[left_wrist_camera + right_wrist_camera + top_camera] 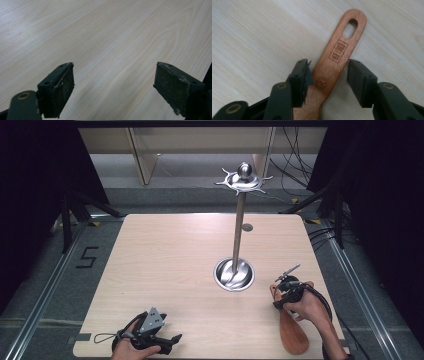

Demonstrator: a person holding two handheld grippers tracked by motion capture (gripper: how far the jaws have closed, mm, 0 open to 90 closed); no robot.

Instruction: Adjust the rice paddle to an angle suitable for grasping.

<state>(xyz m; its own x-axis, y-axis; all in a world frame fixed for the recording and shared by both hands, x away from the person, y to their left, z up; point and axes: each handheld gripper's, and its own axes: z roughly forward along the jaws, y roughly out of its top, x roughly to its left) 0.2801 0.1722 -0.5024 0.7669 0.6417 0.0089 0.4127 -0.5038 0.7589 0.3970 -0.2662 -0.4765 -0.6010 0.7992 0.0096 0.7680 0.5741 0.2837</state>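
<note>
In the high view, nearest the camera, the left hand-held gripper (167, 340) rests idle on the counter (165, 255), while the right hand-held gripper (281, 285) sits over the handle of the wooden spatula (291, 332), whose blade lies behind it, the steel hanging stand (239, 227) ahead. The left gripper view shows jaws wide apart over bare wood. In the right gripper view the jaws straddle the spatula's (334, 62) handle, one pad touching, the other just clear; I judge nothing lifted, and hanging it remains.
</note>
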